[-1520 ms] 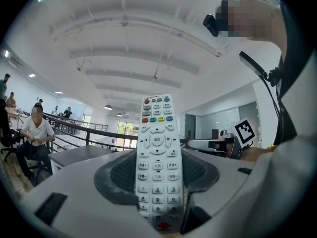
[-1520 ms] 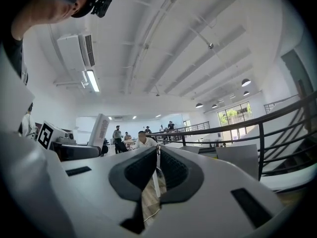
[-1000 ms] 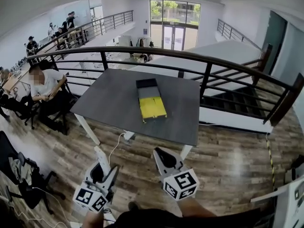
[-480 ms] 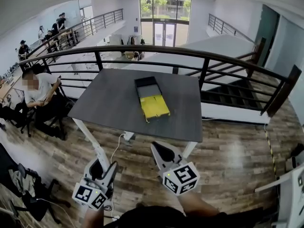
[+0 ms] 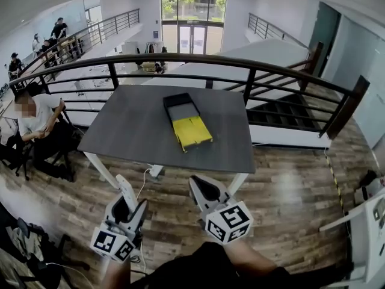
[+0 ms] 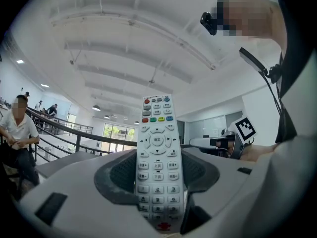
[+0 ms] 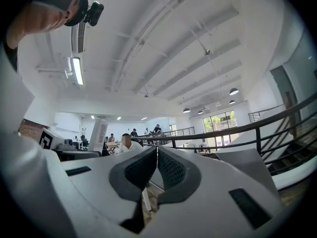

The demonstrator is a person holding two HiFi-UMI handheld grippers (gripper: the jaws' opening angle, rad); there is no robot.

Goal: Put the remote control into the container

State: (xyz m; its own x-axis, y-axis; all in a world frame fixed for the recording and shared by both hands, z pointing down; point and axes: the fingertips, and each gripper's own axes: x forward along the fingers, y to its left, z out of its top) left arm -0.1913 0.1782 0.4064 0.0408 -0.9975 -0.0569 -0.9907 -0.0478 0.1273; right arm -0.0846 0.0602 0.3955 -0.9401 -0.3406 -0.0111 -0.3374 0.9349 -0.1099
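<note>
Remote control [image 6: 157,157] clamped upright in left gripper [image 5: 122,217], lower left of head view. Right gripper [image 7: 156,168] closed, empty. Carry step. Next, likely: reach container [image 5: 169,109] at frame centre, release inside.

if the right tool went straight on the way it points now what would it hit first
Probably the table's near edge: the right tool, shut and empty, aims at it with only air between. Depth is unclear; it might pass just under.
</note>
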